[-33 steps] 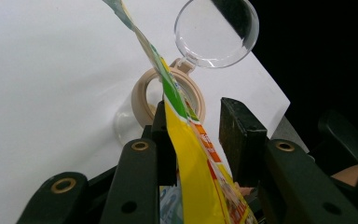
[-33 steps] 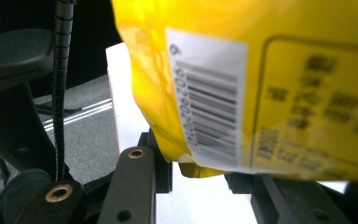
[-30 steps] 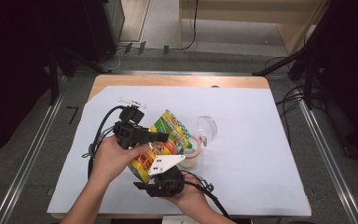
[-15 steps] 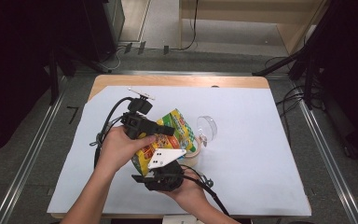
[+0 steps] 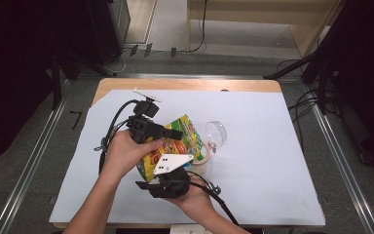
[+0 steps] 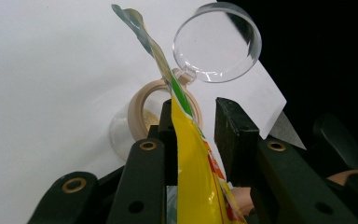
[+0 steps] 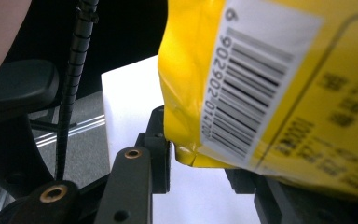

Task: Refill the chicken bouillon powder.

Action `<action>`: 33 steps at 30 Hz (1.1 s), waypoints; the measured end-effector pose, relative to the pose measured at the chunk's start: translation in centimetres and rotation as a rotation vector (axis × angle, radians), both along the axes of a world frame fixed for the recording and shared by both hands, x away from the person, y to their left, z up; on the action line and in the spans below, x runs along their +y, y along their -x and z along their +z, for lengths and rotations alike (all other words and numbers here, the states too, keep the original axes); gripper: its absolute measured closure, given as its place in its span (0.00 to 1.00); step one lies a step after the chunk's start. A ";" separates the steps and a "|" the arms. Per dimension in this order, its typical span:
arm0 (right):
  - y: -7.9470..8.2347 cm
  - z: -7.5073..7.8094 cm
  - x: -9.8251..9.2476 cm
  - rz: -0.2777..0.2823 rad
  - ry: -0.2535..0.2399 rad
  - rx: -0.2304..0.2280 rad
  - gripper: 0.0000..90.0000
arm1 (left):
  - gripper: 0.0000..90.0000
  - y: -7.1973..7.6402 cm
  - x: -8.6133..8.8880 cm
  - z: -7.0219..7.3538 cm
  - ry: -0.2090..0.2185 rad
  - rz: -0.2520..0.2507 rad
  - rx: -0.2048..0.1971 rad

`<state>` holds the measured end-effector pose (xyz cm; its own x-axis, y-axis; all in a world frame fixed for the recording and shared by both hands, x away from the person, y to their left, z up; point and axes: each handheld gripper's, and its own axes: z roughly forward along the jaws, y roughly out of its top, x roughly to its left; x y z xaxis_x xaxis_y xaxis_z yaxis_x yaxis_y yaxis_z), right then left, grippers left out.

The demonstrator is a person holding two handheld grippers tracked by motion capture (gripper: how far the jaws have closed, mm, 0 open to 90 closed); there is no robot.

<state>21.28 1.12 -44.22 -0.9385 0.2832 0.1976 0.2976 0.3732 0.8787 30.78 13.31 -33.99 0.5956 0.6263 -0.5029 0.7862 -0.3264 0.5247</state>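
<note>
A yellow and green snack bag (image 5: 187, 127) hangs tilted over a beige-rimmed jar (image 5: 202, 161) whose clear round lid (image 5: 216, 131) stands hinged open. My left gripper (image 5: 174, 134) is shut on the bag's upper edge. In the left gripper view the bag (image 6: 191, 154) runs between the jaws of the left gripper (image 6: 193, 126), with the jar (image 6: 142, 100) and lid (image 6: 216, 44) beyond. My right gripper (image 5: 171, 168) holds the bag's lower corner from below. The barcode side of the bag (image 7: 261, 74) shows in the right gripper view, its corner pinched in the right gripper (image 7: 200, 163).
A white sheet (image 5: 272, 161) covers the wooden table (image 5: 185, 84), with bare room to the right and far side of the jar. Black cables (image 5: 108, 136) trail from the left gripper over the sheet's left part. Metal floor rails (image 5: 34, 161) and dark stands flank the table.
The left gripper has edged a little toward the far side and rightwards with the bag's upper edge, so the bag stands steeper over the jar. The right hand has stayed put.
</note>
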 end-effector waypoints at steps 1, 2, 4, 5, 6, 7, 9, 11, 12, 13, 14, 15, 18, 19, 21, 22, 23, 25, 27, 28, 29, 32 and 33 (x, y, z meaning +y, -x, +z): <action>0.0 0.0 0.0 0.000 0.001 -0.005 0.73 | 0.81 0.0 -0.1 0.1 -0.002 -0.002 -0.006; 0.0 0.0 0.0 -0.001 0.002 -0.009 0.72 | 0.81 0.1 -0.1 0.2 -0.006 -0.003 -0.014; 0.0 0.0 0.0 -0.003 0.004 -0.011 0.70 | 0.82 0.2 -0.3 0.4 -0.013 -0.004 -0.028; 0.0 -0.1 0.0 -0.005 0.003 -0.010 0.70 | 0.82 0.3 -0.4 0.5 -0.012 -0.006 -0.032; 0.0 -0.1 0.0 -0.007 0.004 -0.010 0.71 | 0.82 0.4 -0.5 0.6 -0.013 -0.013 -0.034; 0.0 -0.1 0.0 -0.010 0.006 -0.017 0.72 | 0.82 0.5 -0.6 0.7 -0.013 -0.020 -0.038; 0.0 -0.1 -0.1 -0.020 0.008 -0.020 0.75 | 0.83 0.7 -0.9 0.9 -0.015 -0.027 -0.041; 0.0 -0.1 -0.2 -0.022 0.003 -0.015 0.76 | 0.83 0.8 -1.1 1.0 -0.012 -0.038 -0.046; -0.1 -0.1 -0.2 -0.025 0.004 -0.018 0.76 | 0.84 0.8 -1.2 1.0 -0.012 -0.037 -0.048; -0.1 -0.1 -0.2 -0.026 0.005 -0.018 0.76 | 0.84 0.8 -1.3 1.1 -0.013 -0.041 -0.050; -0.1 -0.1 -0.2 -0.028 0.005 -0.021 0.76 | 0.84 0.8 -1.3 1.1 -0.010 -0.042 -0.049; -0.2 -0.1 -0.3 -0.030 0.003 -0.021 0.76 | 0.84 0.8 -1.4 1.1 -0.009 -0.046 -0.049; -0.4 -0.1 -0.3 -0.032 0.001 -0.016 0.76 | 0.84 0.4 -1.7 1.2 -0.022 -0.056 -0.046; -0.5 0.0 -0.4 -0.035 0.000 -0.008 0.77 | 0.85 0.1 -1.7 1.3 -0.031 -0.056 -0.044; -0.8 0.4 -0.4 -0.033 0.003 0.014 0.77 | 0.85 -0.3 -1.8 1.4 -0.035 -0.055 -0.035; -1.0 0.5 -0.3 -0.038 0.004 0.011 0.77 | 0.85 -0.5 -1.8 1.5 -0.035 -0.054 -0.031; -1.1 0.6 -0.3 -0.040 -0.003 0.023 0.77 | 0.85 -0.6 -1.8 1.7 -0.031 -0.050 -0.030; -1.3 0.8 -0.2 -0.043 -0.010 0.028 0.77 | 0.86 -0.7 -1.8 1.9 -0.029 -0.049 -0.041; -1.4 0.9 -0.3 -0.045 -0.009 0.023 0.77 | 0.88 -0.8 -1.6 1.8 -0.021 -0.051 -0.051; -1.4 0.9 -0.2 -0.045 -0.005 0.019 0.77 | 0.88 -0.8 -1.6 1.7 -0.023 -0.053 -0.050; -1.4 0.8 -0.2 -0.045 -0.004 0.020 0.77 | 0.88 -0.8 -1.6 1.7 -0.024 -0.054 -0.048; -1.3 0.7 -0.1 -0.041 -0.004 0.021 0.79 | 0.88 -0.7 -1.6 1.6 -0.038 -0.058 -0.047; -1.3 0.6 0.0 -0.039 -0.002 0.014 0.80 | 0.88 -0.6 -1.6 1.6 -0.039 -0.058 -0.046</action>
<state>22.54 1.08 -43.61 -0.9237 0.3194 0.2115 0.3245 0.3591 0.8750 31.38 11.70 -32.41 0.6536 0.6088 -0.4497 0.7406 -0.3918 0.5459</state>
